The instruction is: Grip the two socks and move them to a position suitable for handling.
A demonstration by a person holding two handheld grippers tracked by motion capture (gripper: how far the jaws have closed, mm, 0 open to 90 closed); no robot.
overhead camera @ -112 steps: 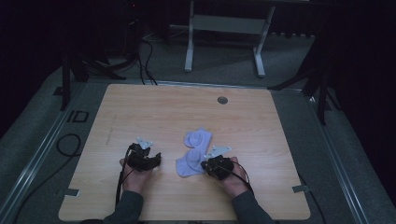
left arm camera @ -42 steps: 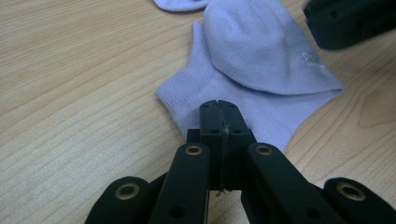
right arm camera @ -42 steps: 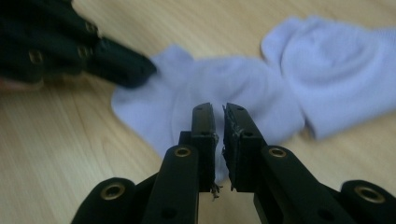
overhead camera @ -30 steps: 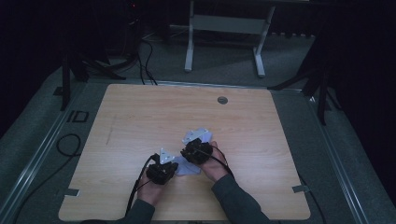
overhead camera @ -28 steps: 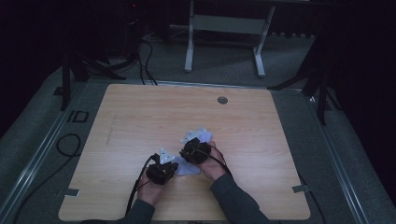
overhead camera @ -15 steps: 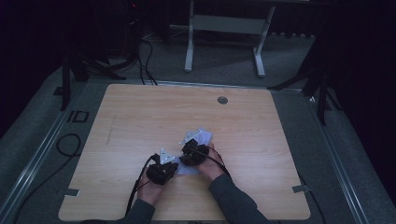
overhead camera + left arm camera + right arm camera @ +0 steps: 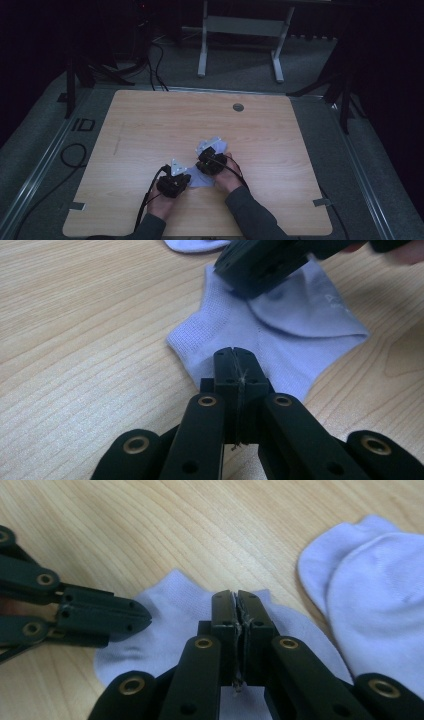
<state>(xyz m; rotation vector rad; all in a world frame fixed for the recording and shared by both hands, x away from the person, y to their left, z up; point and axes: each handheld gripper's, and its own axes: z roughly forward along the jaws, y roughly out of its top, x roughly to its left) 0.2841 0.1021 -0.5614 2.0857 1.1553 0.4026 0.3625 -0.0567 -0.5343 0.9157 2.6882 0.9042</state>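
Note:
A pale lilac sock (image 7: 295, 335) lies flat on the wooden table (image 7: 150, 130), partly folded over itself. My left gripper (image 7: 235, 357) is shut, its tips over the sock's near edge, with no fabric visibly pinched. My right gripper (image 7: 235, 600) is also shut and rests on the same sock (image 7: 170, 625). A second lilac sock (image 7: 375, 580) lies just beyond it. From the high view the left gripper (image 7: 172, 182) and right gripper (image 7: 211, 162) sit close together on the near sock (image 7: 200, 181), with the other sock (image 7: 209, 146) behind them.
A round grey grommet (image 7: 238, 107) sits near the table's far edge. Tape marks (image 7: 75, 206) lie at the near corners. A metal stand (image 7: 240, 30) is on the floor beyond the table. Cables (image 7: 70, 152) lie on the floor at left.
Since 3.7 s ago both grippers have come together onto the near sock, the left moving right and the right moving left. Over the last second they have barely shifted.

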